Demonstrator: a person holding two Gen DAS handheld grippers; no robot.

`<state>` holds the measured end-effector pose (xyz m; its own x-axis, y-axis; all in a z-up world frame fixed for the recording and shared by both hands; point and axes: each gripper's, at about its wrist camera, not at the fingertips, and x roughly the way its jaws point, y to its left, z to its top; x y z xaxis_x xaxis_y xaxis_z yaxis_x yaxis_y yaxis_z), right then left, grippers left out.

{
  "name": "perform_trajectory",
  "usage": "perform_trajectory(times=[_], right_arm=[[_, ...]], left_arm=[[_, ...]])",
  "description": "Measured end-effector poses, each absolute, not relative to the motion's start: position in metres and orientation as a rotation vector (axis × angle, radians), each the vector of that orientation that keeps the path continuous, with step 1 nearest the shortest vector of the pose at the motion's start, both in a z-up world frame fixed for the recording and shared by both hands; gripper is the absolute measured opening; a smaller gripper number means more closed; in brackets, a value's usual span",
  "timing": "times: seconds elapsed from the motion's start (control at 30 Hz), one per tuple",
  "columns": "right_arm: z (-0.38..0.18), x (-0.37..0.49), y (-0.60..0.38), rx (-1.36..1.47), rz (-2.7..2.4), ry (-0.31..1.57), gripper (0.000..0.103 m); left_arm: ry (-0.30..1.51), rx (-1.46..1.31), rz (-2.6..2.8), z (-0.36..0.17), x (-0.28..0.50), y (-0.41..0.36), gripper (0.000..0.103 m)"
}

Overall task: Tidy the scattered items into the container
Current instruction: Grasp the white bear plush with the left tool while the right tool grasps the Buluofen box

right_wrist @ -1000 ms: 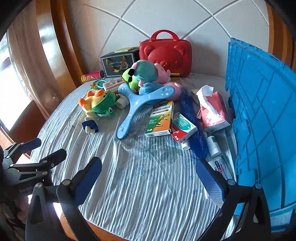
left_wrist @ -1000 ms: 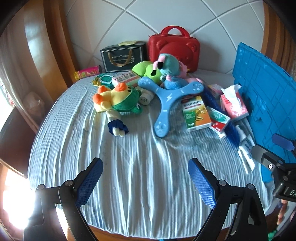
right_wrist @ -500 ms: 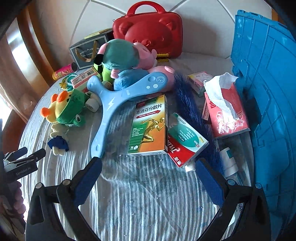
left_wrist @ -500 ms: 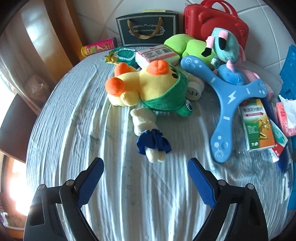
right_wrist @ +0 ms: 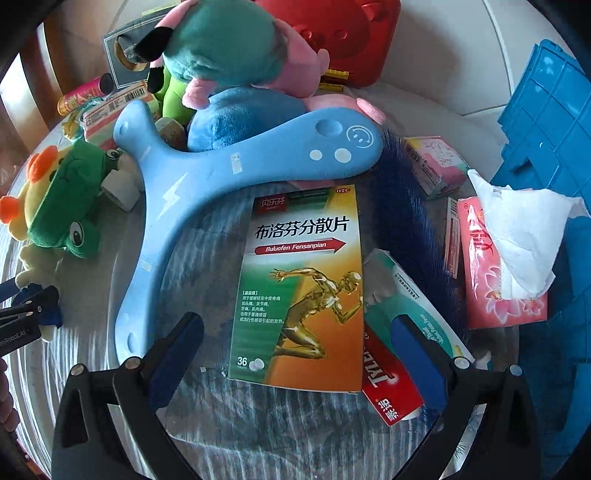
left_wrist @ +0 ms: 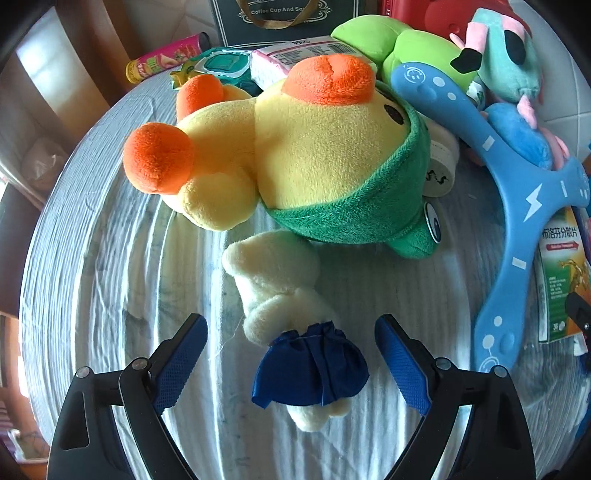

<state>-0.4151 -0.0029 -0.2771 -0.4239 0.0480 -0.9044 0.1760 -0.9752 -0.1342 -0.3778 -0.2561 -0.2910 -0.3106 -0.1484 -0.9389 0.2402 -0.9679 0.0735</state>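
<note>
My left gripper (left_wrist: 291,354) is open, its fingers either side of a small cream plush with a dark blue skirt (left_wrist: 306,332) lying on the striped cloth. Just beyond lies a yellow duck plush in a green frog hood (left_wrist: 314,162). My right gripper (right_wrist: 295,354) is open, its fingers straddling the near end of a green and orange medicine box (right_wrist: 301,288); its right finger lies over a red and teal box (right_wrist: 391,354). A blue boomerang toy (right_wrist: 207,177) lies to the left. The blue container (right_wrist: 546,122) stands at the right.
A pink tissue pack (right_wrist: 502,266), a dark blue feathery item (right_wrist: 402,206), a small pink box (right_wrist: 434,166), a teal-pink plush (right_wrist: 236,48), a red case (right_wrist: 332,37), a dark gift bag (left_wrist: 284,18) and a pink tube (left_wrist: 166,59) crowd the far side.
Both grippers have moved forward and down. The left now straddles the small skirted plush; the right now straddles the medicine box. Both stay open.
</note>
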Motion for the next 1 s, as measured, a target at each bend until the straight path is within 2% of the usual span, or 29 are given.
perform_trajectory(times=[0.07, 0.3, 0.37, 0.4, 0.43, 0.53, 0.7, 1.0], right_arm=[[-0.286, -0.42, -0.008, 1.66, -2.564, 0.362, 0.103], [-0.307, -0.436, -0.018, 1.691, -2.555, 0.44, 0.103], [-0.308, -0.437, -0.021, 1.683, -2.547, 0.457, 0.098], [-0.308, -0.437, -0.022, 1.679, -2.545, 0.465, 0.091], [-0.307, -0.437, -0.022, 1.678, -2.538, 0.457, 0.091], [-0.305, -0.434, -0.023, 1.674, -2.516, 0.438, 0.091], [-0.294, -0.417, -0.016, 1.665, -2.482, 0.344, 0.091], [-0.261, -0.37, 0.001, 1.576, -2.483, 0.229, 0.091]], left_arm=[[0.116, 1.697, -2.358, -0.297, -0.381, -0.256, 0.093], [0.145, 1.72, -2.393, -0.302, -0.384, -0.25, 0.068], [0.14, 1.717, -2.401, -0.3, -0.382, -0.247, 0.063], [0.139, 1.716, -2.406, -0.299, -0.382, -0.245, 0.058], [0.138, 1.716, -2.41, -0.298, -0.381, -0.243, 0.052], [0.123, 1.726, -2.411, -0.294, -0.378, -0.239, 0.043], [0.113, 1.715, -2.422, -0.282, -0.362, -0.233, 0.038], [0.089, 1.655, -2.47, -0.251, -0.325, -0.22, 0.037]])
